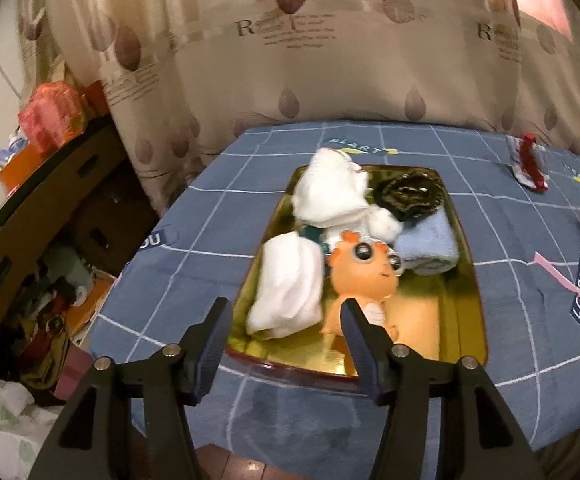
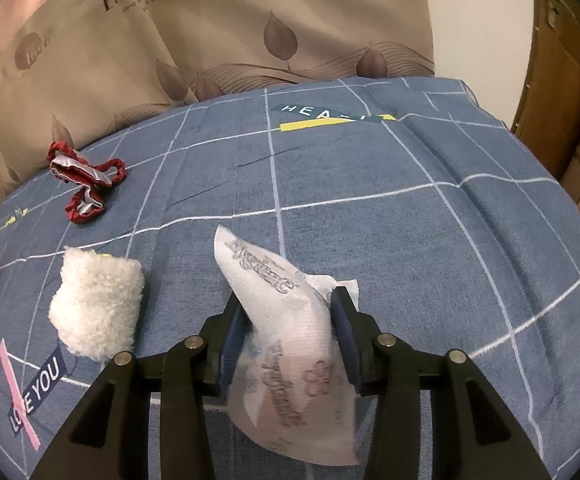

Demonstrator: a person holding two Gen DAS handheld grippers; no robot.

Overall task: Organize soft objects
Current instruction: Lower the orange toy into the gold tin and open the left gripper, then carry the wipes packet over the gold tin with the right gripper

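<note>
Beige leaf-print curtain behind blue checked bedspread; cardboard boxes left; wooden door right

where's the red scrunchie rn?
Right wrist view, upper left: the red scrunchie lies on the blue bedspread near the curtain, beyond the fluffy white sock. It's outside the gold tray.

Left hand-held gripper gapes above gold tray holding orange plush toy
</note>
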